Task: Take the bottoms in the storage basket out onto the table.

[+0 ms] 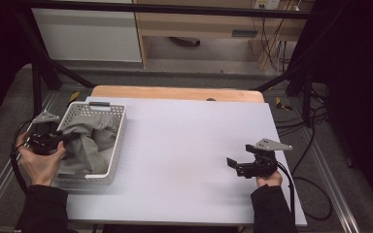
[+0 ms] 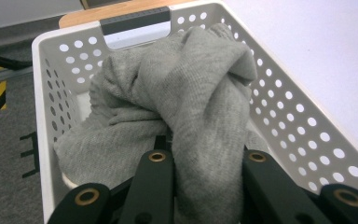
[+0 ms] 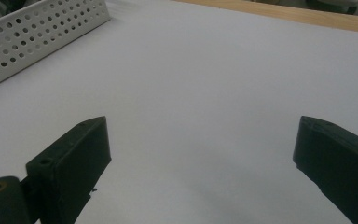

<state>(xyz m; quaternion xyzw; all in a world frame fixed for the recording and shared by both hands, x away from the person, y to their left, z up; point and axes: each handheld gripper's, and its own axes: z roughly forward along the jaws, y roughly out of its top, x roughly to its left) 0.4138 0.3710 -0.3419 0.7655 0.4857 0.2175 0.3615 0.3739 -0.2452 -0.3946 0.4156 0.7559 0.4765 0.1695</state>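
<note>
High view shows the left gripper point(image 1: 70, 138) clamped on a grey cloth point(image 1: 90, 141) inside the white perforated basket point(image 1: 117, 141) at the white table's point(image 1: 184, 141) left edge, while the right gripper point(image 1: 232, 165), jaws apart, hovers seemingly just above bare tabletop near the right edge.

— Any writing you can read anywhere?

— None. The perforated basket point(image 2: 307, 135) has no label on its walls or on its dark handle strip.

— And beyond the worktop point(image 1: 189, 145)?

— There is a small pale plate point(image 1: 266, 4) on the wooden furniture at the back; it may carry print, but it is too small and blurred to read. The floor shows yellow-and-black hazard tape point(image 2: 0, 94), stripes without words.
</note>
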